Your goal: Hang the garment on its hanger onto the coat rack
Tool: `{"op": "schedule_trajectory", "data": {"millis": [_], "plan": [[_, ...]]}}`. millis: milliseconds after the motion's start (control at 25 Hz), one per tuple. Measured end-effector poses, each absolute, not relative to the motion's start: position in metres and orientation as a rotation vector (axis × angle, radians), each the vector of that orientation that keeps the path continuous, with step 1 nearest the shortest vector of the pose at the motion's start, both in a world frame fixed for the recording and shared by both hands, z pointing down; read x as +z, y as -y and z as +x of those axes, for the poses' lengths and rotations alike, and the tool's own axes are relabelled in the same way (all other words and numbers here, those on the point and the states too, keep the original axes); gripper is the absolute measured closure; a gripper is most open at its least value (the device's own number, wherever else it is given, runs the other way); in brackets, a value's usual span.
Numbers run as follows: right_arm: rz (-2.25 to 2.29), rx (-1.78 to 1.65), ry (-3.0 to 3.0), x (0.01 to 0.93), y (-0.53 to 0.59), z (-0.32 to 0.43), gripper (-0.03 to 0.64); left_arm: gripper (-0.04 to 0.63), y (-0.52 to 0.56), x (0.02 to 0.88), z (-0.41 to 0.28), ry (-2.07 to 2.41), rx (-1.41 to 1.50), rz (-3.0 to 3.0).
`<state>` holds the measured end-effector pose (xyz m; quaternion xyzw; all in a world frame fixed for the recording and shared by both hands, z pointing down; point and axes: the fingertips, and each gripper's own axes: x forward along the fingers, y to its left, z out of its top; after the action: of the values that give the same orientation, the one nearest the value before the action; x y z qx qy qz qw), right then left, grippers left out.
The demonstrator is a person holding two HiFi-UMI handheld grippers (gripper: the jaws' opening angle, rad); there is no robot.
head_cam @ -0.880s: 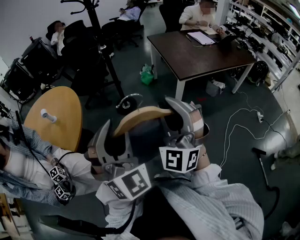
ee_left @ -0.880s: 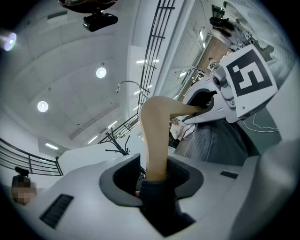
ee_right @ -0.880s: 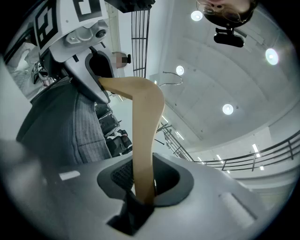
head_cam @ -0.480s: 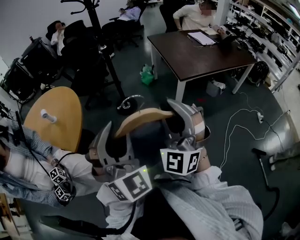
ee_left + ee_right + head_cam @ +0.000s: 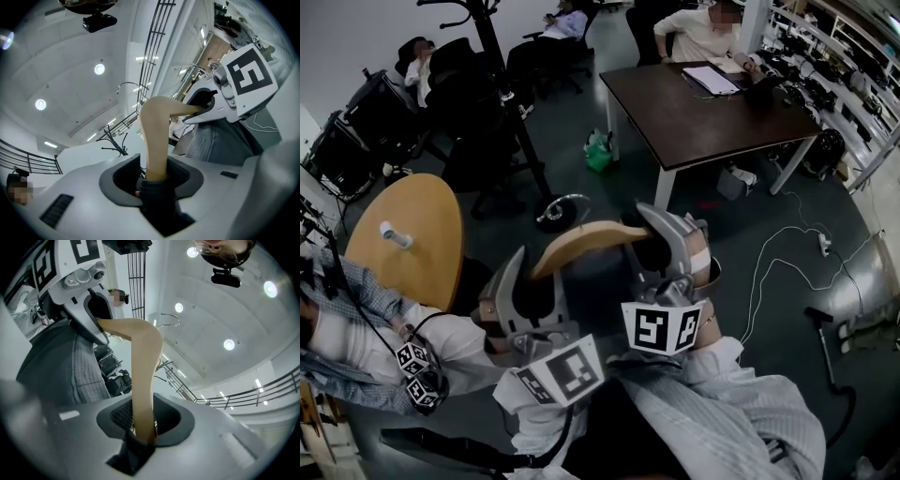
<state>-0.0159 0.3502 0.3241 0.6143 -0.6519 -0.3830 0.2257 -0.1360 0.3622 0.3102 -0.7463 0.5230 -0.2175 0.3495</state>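
A curved wooden hanger (image 5: 586,242) carries a dark grey garment (image 5: 595,286), held low in front of me. My left gripper (image 5: 534,270) is shut on the hanger's left end and my right gripper (image 5: 653,228) on its right end. In the left gripper view the wooden arm (image 5: 157,136) rises from between the jaws, with dark fabric (image 5: 157,199) bunched at the grip. The right gripper view shows the other arm (image 5: 143,380) clamped likewise and the metal hook (image 5: 166,319) above. The black coat rack (image 5: 502,80) stands farther off at the upper left, its round base (image 5: 558,211) just beyond the hanger.
A dark table (image 5: 712,103) with papers stands at the upper right, people seated behind it. On the left is a round wooden table (image 5: 403,239) with a white object (image 5: 394,232). Black chairs crowd the rack. A green bag (image 5: 598,150) and cables (image 5: 787,239) lie on the floor.
Both grippers keep their hold on the hanger and have hardly moved. The head view has shifted slightly, so the room sits a little differently in the frame.
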Motion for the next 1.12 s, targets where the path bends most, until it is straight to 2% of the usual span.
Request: {"op": "schedule_trajectory", "data": {"millis": [640,1120], "plan": [[1.616,-1.123,1.911,0.296,-0.227,0.083,0.526,0.459,-0.252,0.285,-0.035,-1.443,-0.596,-1.877],[1.591,-1.113,1.939,0.31,-0.149,0.107,0.515,0.459,-0.176,0.302,-0.011,-1.473,-0.647,-1.876]]}}
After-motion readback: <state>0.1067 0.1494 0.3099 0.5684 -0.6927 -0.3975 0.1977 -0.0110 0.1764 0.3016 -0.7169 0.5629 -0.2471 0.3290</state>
